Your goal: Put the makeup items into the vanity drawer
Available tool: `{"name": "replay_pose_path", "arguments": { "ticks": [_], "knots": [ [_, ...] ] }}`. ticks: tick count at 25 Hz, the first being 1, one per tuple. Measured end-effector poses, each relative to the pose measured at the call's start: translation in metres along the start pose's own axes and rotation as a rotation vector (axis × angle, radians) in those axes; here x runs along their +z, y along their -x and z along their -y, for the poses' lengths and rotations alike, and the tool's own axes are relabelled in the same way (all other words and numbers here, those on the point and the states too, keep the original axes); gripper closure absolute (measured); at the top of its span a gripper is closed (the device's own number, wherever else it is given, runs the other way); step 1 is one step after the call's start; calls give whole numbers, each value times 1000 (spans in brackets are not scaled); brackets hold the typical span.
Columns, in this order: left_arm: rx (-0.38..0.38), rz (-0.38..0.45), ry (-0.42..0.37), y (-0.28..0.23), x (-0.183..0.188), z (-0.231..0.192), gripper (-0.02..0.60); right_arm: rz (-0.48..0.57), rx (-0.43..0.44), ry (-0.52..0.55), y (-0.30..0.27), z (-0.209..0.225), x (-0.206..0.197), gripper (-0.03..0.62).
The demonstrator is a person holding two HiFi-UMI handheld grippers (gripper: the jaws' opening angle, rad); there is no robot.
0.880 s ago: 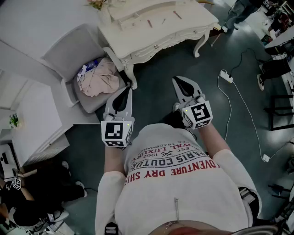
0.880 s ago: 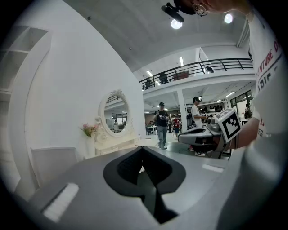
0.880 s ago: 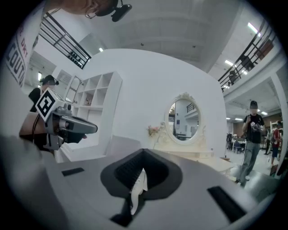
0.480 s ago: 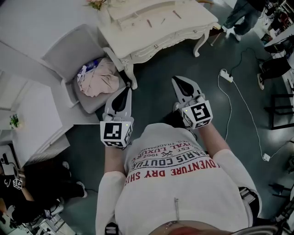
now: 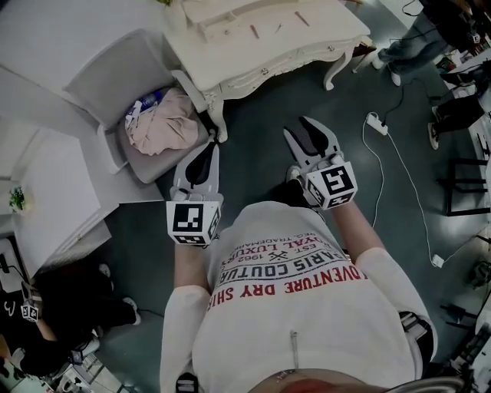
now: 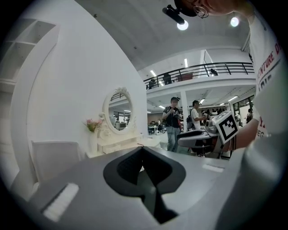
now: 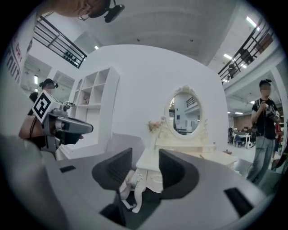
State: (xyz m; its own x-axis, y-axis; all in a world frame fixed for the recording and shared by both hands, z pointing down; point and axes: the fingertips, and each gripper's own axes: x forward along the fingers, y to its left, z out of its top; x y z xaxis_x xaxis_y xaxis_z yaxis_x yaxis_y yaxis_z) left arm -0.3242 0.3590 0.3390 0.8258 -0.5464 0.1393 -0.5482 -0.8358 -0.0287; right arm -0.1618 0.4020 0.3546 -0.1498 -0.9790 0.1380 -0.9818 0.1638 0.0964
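The cream vanity [image 5: 230,57] stands ahead of me, with its drawer front [image 5: 265,75] shut. Three thin makeup items lie on its top: one [image 5: 253,31] near the middle, one [image 5: 278,28] beside it and one [image 5: 302,18] further right. My left gripper [image 5: 208,148] is held level over the floor, short of the vanity's left leg, shut and empty. In the left gripper view the pads meet [image 6: 143,149]. My right gripper [image 5: 298,127] is to the right of it, open and empty. Between its jaws [image 7: 146,164] shows the vanity's carved leg [image 7: 143,179].
A grey chair [image 5: 115,84] with pink cloth [image 5: 165,127] on its seat stands left of the vanity. A white power strip [image 5: 377,125] and its cable lie on the floor at right. A person's legs [image 5: 410,47] are at the top right and another person [image 5: 69,307] is at the lower left.
The view has shifted, so the vanity sits higher in the frame. My right gripper has edged forward and its jaws look further apart. The left gripper has hardly moved.
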Motion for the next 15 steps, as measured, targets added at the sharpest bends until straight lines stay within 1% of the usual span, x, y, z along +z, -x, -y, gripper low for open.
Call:
{"name": "replay_pose_path", "arguments": {
  "ticks": [1,2,8,11,15],
  "knots": [
    [3,-2,6,-1,-1,-3,571,-8,5,0,-4,1,-1,425],
    [5,-3,11,-2,-2,-6,571,-14,7,1,-8,2,-1,419],
    [37,-20,32,-17,-9,-31,571,-65,14,-17,-37,17,-10,419],
    [64,-29,42,-32,-15,-42,571,-96,35,-13,-57,29,-19,419],
    [111,-54,56,-66,-26,-56,571,-106,78,15,-91,57,-27,419]
  ]
}}
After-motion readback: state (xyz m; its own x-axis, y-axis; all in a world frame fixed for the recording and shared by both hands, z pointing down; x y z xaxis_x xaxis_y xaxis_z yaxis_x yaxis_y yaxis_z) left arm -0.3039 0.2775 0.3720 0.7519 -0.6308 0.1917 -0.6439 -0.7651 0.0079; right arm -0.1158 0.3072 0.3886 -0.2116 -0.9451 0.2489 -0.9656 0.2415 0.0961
